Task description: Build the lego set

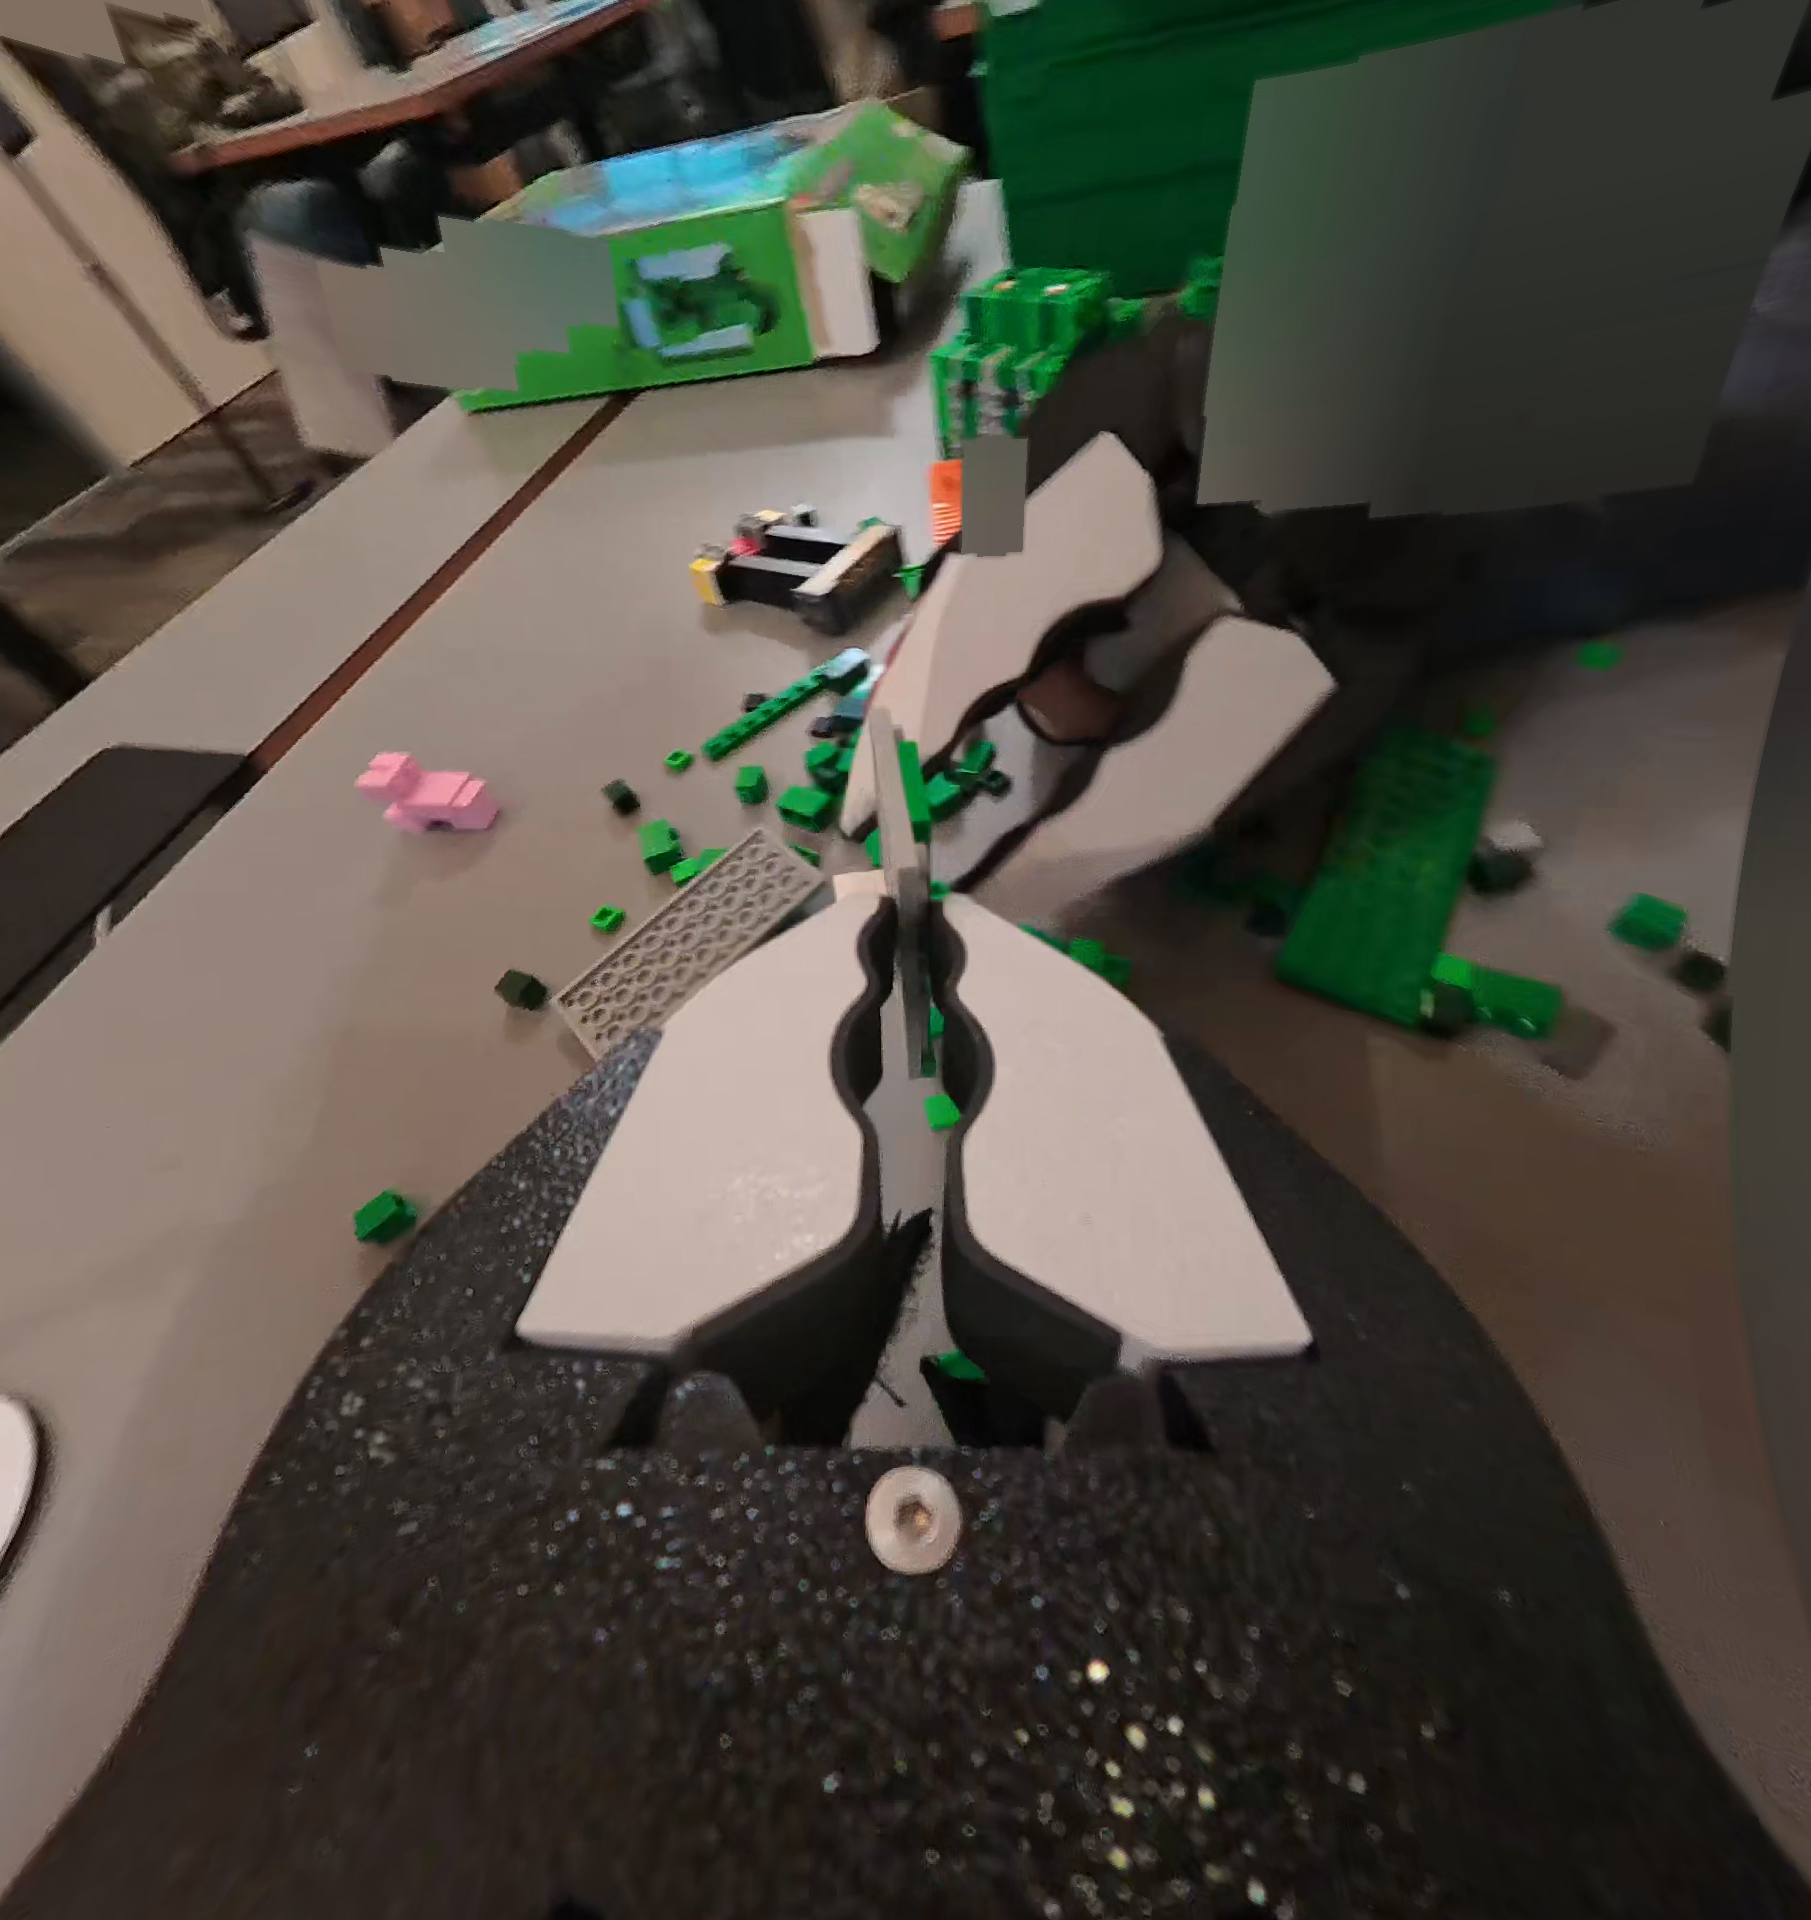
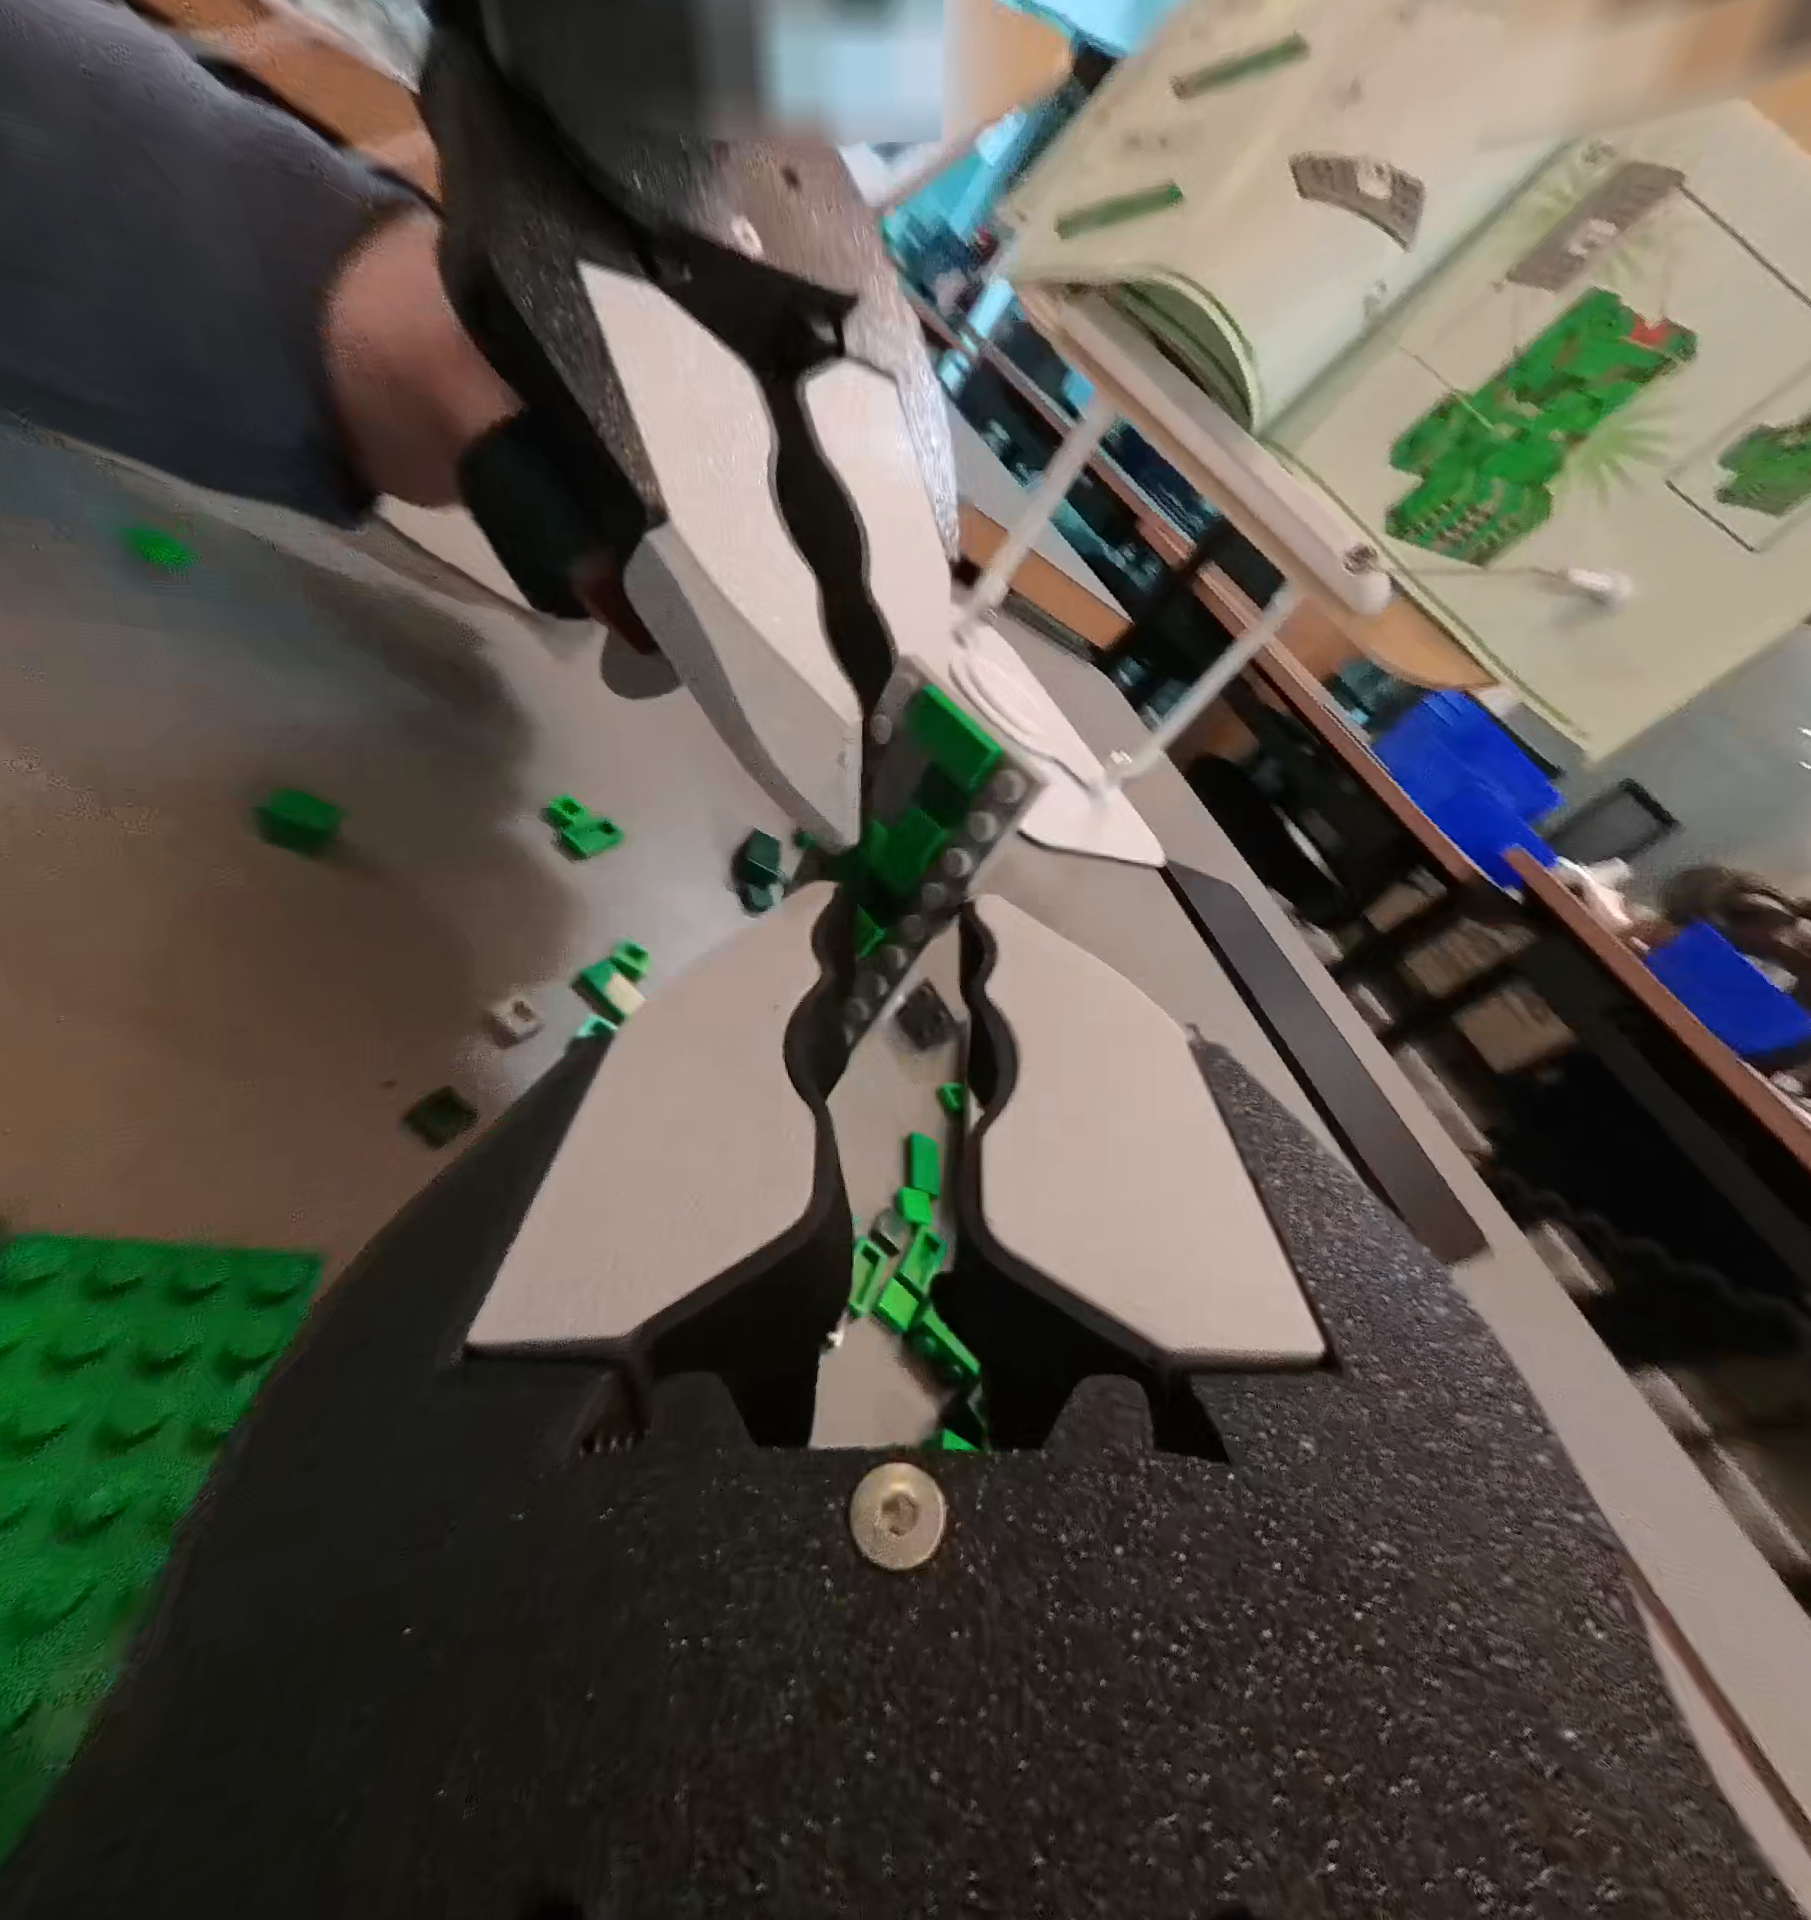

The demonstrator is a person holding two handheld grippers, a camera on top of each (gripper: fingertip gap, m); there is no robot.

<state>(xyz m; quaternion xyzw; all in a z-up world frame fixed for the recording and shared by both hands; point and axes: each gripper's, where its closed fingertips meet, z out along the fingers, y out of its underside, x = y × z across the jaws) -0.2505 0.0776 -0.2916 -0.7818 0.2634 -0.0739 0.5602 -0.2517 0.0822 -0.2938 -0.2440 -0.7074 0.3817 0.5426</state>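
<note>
Both grippers clamp one long grey studded plate (image 2: 922, 914) carrying small green bricks, held edge-up above the grey tabletop (image 1: 257, 1039). Its long axis runs from the left gripper (image 1: 911, 925) straight towards the right gripper (image 2: 896, 914), which grips the opposite end.

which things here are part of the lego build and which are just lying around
In the job:
- grey plate with green bricks on it, gripped by the left gripper and the right gripper
- loose green bricks
- green baseplate
- instruction booklet on its stand

Lying about:
- pink pig
- black build
- second grey plate
- set box
</note>
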